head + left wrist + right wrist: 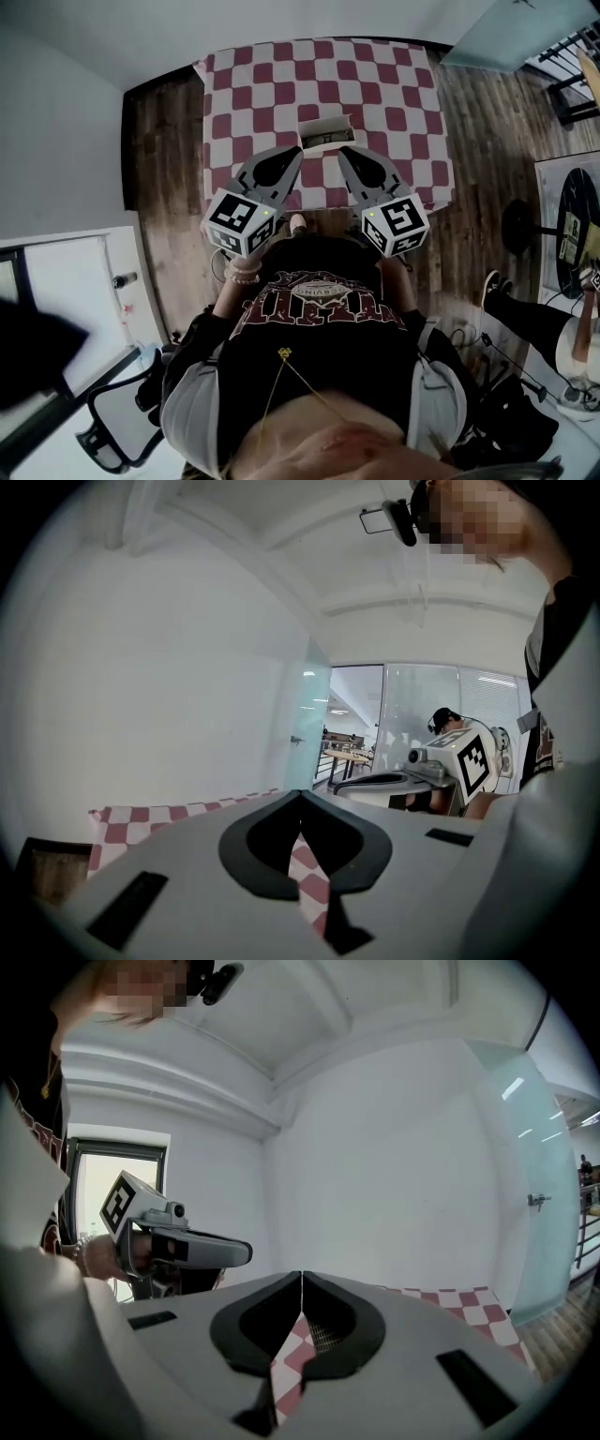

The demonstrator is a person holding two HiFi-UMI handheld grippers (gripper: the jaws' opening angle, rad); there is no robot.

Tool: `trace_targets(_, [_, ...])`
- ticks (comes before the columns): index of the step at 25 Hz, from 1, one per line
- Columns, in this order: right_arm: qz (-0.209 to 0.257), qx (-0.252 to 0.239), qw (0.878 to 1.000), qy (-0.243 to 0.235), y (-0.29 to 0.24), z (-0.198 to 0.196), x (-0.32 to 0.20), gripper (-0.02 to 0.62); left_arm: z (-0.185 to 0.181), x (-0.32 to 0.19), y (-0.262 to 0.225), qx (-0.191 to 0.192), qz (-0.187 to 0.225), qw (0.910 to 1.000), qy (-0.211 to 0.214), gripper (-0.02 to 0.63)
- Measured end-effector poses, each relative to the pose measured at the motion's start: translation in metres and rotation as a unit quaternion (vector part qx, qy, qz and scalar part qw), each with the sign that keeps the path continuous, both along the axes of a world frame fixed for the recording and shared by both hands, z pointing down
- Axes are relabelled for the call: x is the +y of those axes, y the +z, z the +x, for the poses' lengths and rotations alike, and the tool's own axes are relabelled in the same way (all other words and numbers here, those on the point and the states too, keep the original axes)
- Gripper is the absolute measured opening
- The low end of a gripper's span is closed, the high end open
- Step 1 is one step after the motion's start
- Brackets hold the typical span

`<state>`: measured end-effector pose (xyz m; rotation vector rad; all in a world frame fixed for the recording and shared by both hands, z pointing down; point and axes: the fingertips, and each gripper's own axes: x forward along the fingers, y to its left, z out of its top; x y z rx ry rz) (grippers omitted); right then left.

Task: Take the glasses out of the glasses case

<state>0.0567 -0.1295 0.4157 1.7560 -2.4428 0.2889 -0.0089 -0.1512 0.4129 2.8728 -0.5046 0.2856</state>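
1. While the glasses case (pixel 325 134) sits midway between the left and right edges of the bench (pixel 208 122), a bit closer to the near edge, treat it as loose: nothing pins it to the checked cloth.
2. From the head view the case is too small to tell if the lid is up, and I can't make out the glasses. Confirm that before going in.
3. Left tool (pixel 298 150): jaws together, tips meeting, nothing between them. It hangs over the near half of the bench, tip just beside the case's near-left corner.
4. Right tool (pixel 341 150): same, jaws closed on nothing, tip just beside the near-right corner.
5. My read: step in hand is the approach, no contact yet.
6. Suggest spreading both sets of jaws before closing in. One tool braces the case body, the other takes the glasses at the bridge or a temple, not the lens.
7. Risk: the case sliding on the cloth if only one tool touches it.
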Motion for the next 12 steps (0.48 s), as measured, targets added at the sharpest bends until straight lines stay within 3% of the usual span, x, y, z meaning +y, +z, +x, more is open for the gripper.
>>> trace_targets(12, [-0.011, -0.001, 1.0, 0.022, 0.012, 0.008, -0.026, 0.02, -0.001, -0.027, 0.013, -0.003, -0.018, 0.9997, 0.018, -0.002])
